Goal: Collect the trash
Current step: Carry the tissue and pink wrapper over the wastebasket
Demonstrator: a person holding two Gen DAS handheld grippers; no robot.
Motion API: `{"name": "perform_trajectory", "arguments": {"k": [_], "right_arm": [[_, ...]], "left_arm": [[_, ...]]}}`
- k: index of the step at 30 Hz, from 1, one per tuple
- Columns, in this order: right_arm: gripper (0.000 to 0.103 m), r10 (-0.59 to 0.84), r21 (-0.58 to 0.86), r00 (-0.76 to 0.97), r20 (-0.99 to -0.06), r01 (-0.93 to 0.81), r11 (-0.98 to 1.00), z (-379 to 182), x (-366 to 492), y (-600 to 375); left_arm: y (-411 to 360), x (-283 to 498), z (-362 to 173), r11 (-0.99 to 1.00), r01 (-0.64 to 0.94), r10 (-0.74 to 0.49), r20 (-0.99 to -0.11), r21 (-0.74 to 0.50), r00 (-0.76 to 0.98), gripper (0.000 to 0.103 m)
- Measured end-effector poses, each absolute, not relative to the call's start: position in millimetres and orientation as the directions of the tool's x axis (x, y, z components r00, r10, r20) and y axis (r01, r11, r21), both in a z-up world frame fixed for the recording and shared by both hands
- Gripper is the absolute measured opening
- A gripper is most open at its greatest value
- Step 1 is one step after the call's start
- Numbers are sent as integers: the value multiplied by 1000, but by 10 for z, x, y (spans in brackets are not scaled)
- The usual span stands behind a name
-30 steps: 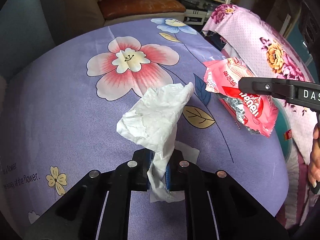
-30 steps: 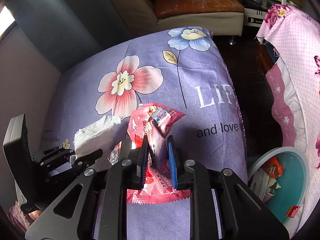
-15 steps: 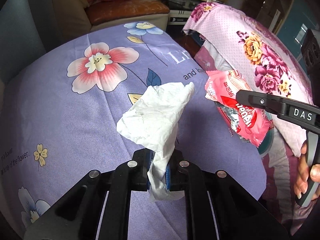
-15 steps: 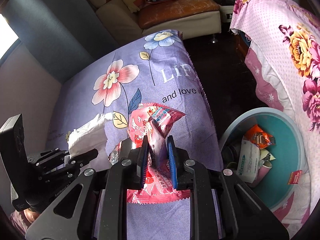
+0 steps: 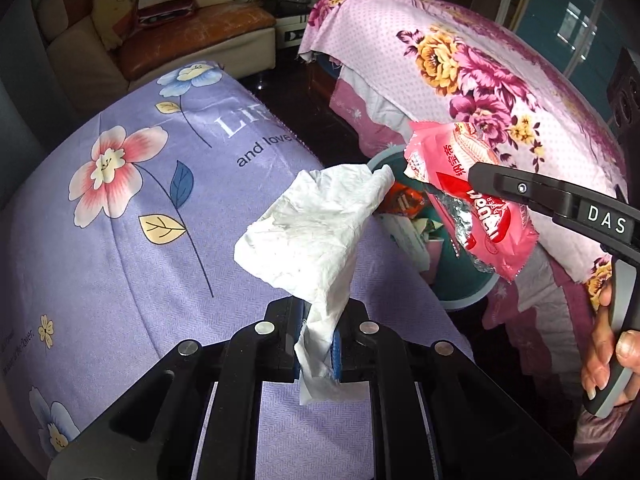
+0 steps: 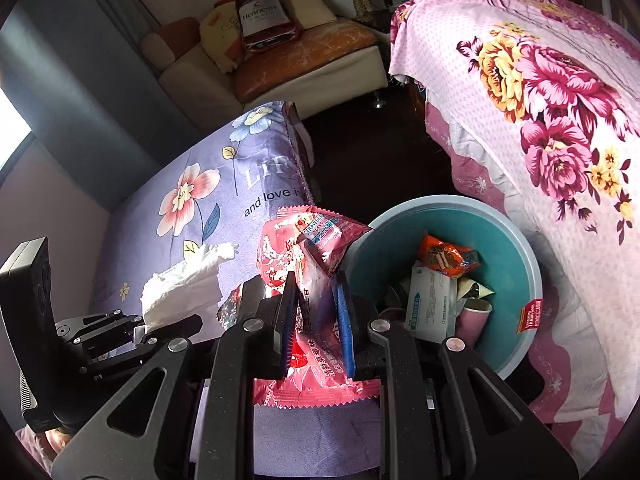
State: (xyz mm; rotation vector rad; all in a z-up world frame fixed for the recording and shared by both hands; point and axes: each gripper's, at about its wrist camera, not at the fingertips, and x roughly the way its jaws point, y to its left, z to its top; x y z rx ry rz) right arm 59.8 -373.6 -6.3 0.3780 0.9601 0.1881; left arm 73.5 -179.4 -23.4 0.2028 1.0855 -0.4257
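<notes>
My left gripper [image 5: 318,344] is shut on a crumpled white tissue [image 5: 316,232] and holds it above the purple flowered bedspread [image 5: 120,208]. My right gripper [image 6: 316,316] is shut on a pink snack wrapper [image 6: 312,256], held up at the bed's edge next to the teal trash bin [image 6: 516,248]. In the left wrist view the right gripper [image 5: 476,182] and wrapper [image 5: 472,196] hang over the bin [image 5: 460,292]. In the right wrist view the left gripper [image 6: 172,326] and tissue [image 6: 184,288] show at the left.
The bin holds an orange wrapper [image 6: 444,256], a white pack [image 6: 428,300] and a pink cup [image 6: 472,320]. A pink flowered cover [image 6: 540,100] drapes furniture to the right of the bin. A sofa [image 6: 280,56] stands at the back across dark floor [image 6: 372,160].
Both grippers have swung right with their loads, from over the bedspread to its right edge. The bin has come into full view beside the wrapper.
</notes>
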Motion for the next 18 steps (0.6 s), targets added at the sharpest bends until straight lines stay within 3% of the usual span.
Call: {"name": "perform_trajectory", "arguments": {"k": [18], "right_arm": [[18, 238, 408, 610, -756, 154, 900, -239, 338, -4664]], "left_arm": [[-2738, 801, -316, 850, 526, -260, -900, -40, 351, 11]]}}
